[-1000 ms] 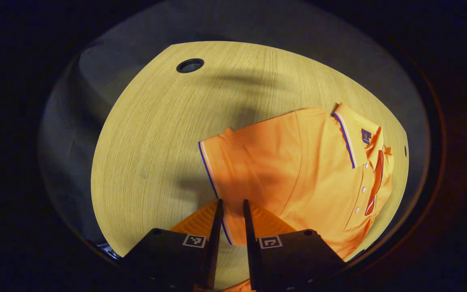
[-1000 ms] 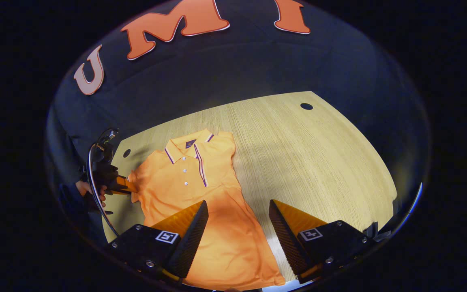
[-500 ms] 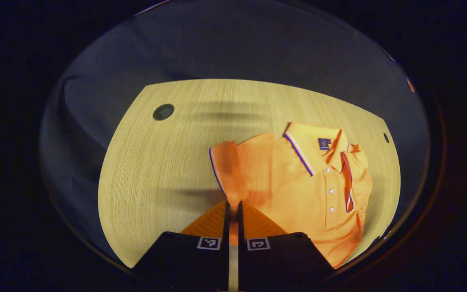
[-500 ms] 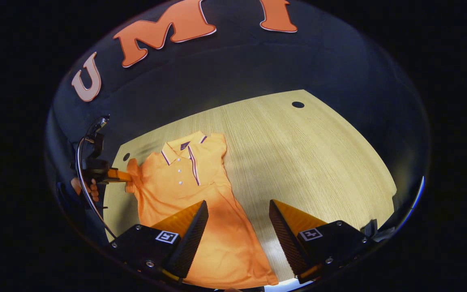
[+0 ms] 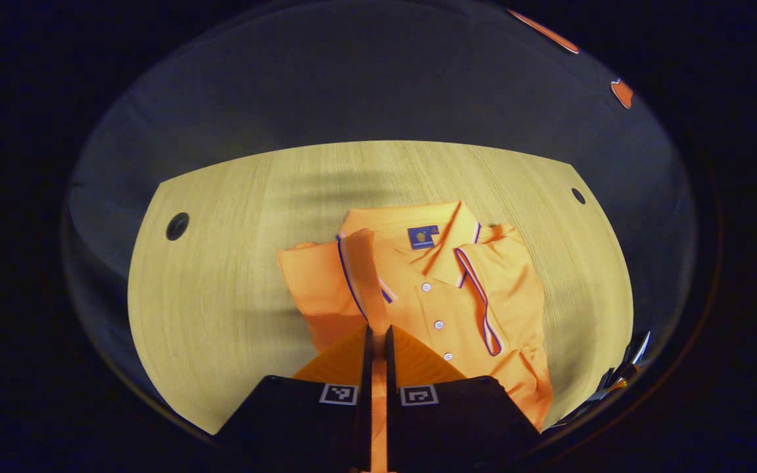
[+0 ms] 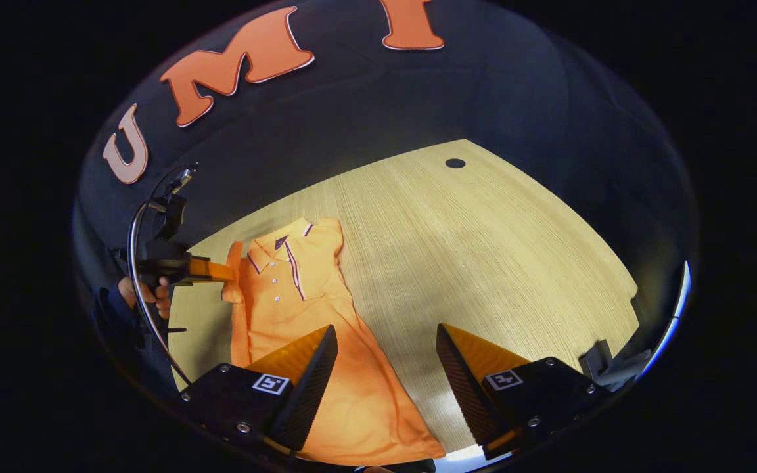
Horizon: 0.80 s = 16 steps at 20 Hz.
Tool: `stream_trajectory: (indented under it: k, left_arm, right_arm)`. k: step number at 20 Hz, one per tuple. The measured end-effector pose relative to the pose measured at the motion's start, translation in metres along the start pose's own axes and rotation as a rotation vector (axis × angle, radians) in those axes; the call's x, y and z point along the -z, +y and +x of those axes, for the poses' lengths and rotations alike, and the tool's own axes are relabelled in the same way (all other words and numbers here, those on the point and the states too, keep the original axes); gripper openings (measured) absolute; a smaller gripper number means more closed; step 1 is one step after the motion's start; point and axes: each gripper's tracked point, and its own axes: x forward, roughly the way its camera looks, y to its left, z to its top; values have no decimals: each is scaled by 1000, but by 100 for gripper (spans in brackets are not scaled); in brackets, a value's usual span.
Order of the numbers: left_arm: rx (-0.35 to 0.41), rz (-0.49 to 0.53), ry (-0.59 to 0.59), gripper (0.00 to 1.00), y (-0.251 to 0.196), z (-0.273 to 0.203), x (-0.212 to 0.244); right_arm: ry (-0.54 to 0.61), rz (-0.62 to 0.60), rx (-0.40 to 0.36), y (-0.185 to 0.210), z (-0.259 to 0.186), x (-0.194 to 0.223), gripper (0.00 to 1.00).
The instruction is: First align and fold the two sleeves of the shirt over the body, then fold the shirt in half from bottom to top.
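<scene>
Orange shirt [image 6: 326, 368] on wooden table [image 6: 483, 263]

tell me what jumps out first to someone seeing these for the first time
The bright orange polo shirt lying on the pale wooden table draws the eye first, its collar toward the far edge. Next comes the left claw, shut on the shirt's sleeve and lifting it over the buttoned front. The right claw hangs open above the shirt's lower part.

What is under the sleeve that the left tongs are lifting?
Under the raised sleeve, pinched by the left tongs, lie the shirt body's shoulder and, at its outer edge, the wooden table. The sleeve's fabric hides the part of the body directly beneath it.
</scene>
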Motion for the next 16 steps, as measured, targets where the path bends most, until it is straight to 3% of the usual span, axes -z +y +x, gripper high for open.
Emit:
stream_trajectory:
  k: [5, 6, 7, 8, 11, 16]
  left_arm:
    - [94, -39, 21, 24, -27, 13, 8]
    - [109, -41, 21, 43, -30, 10, 10]
    - [126, -35, 25, 49, -31, 10, 14]
    - [134, -23, 24, 67, -30, 7, 18]
    - [135, 12, 4, 93, -21, -4, 29]
    - [100, 8, -51, 97, -1, -43, 51]
  right_arm:
    - [11, 10, 16, -2, -4, 9, 93]
    - [14, 12, 22, -3, -4, 10, 93]
    - [15, 13, 23, -3, -4, 12, 93]
    - [17, 16, 29, -3, -6, 16, 93]
    - [18, 9, 29, 1, -6, 22, 93]
    - [48, -66, -20, 17, -5, 37, 92]
